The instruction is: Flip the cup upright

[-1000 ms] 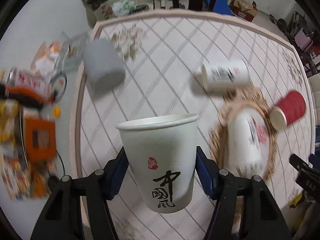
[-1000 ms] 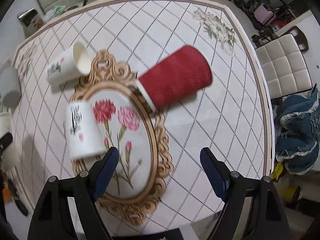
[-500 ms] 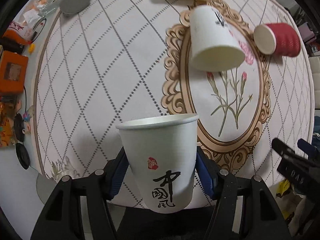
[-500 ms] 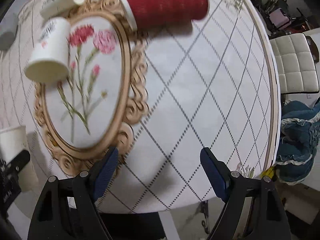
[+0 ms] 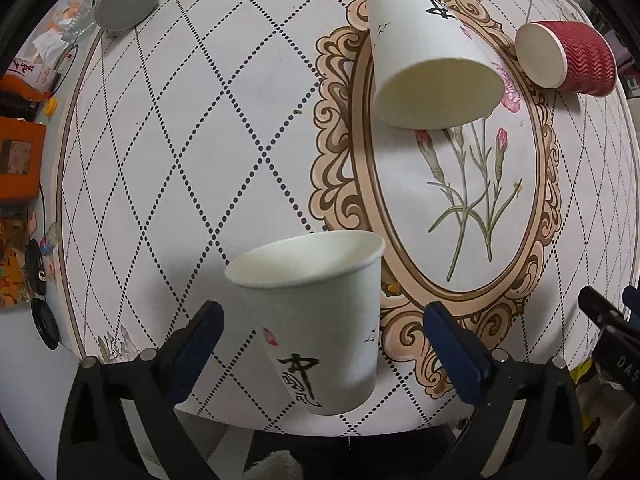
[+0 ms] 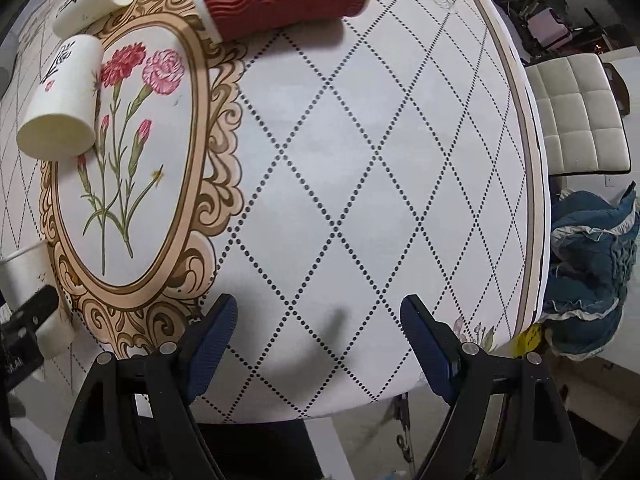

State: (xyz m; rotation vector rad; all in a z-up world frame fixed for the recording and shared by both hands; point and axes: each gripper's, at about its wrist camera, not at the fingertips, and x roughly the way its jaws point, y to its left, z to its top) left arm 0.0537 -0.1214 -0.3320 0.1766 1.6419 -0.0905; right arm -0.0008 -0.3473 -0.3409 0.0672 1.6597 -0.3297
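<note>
Left wrist: upright white cup (image 5: pixel 316 320), black calligraphy, mouth up.

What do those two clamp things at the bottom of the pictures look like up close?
Both look the same. The left gripper and the right gripper each have two matte black angular plastic arms with triangular cut-outs and small silver round bolt heads. Each arm ends in a dark blue ribbed pad as a fingertip. No cables, sleeves or hands show. White lettering marks the right gripper's side, seen from the left camera, too cut off to read.
</note>
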